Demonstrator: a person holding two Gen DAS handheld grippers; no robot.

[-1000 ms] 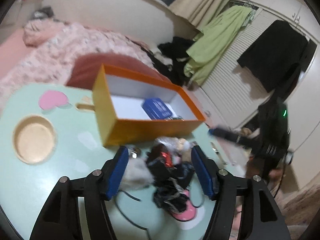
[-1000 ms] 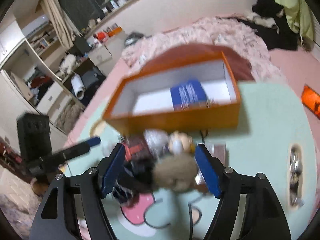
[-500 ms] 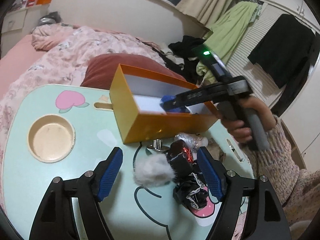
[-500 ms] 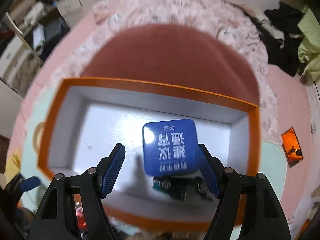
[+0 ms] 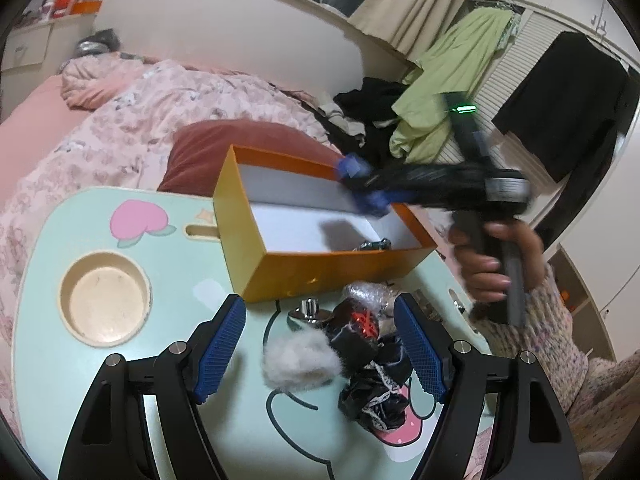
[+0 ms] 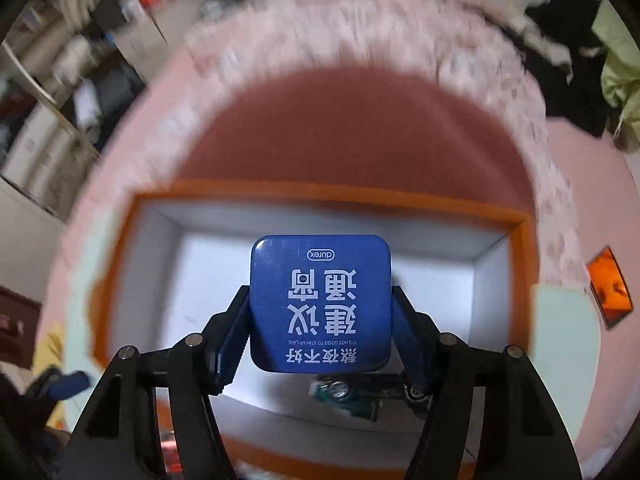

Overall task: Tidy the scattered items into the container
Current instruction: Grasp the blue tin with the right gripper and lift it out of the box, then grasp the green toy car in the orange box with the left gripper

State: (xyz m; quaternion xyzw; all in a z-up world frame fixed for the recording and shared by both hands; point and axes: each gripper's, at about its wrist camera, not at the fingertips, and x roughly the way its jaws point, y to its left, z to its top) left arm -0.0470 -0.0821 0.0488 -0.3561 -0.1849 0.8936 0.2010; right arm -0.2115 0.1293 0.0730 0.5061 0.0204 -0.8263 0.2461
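An orange box (image 5: 332,272) with a white inside stands on the mint table (image 5: 48,368); it also shows in the right wrist view (image 6: 520,264). My right gripper (image 6: 320,320) is shut on a blue square tin (image 6: 320,304) and holds it above the box; the gripper shows blurred over the box in the left wrist view (image 5: 364,188). A small metal item (image 6: 348,396) lies in the box. My left gripper (image 5: 320,344) is open and empty over a pile: a white fluffy ball (image 5: 300,360), black lace fabric (image 5: 376,392), a chrome knob (image 5: 310,308).
A round cup recess (image 5: 104,300) is sunk in the table at left. A dark red cushion (image 5: 248,148) and a pink bed (image 5: 132,108) lie behind the box. Clothes hang on the wardrobe (image 5: 452,64) at the right.
My right gripper has shut on the blue tin inside the box and lifted it. My left gripper has barely moved above the pile.
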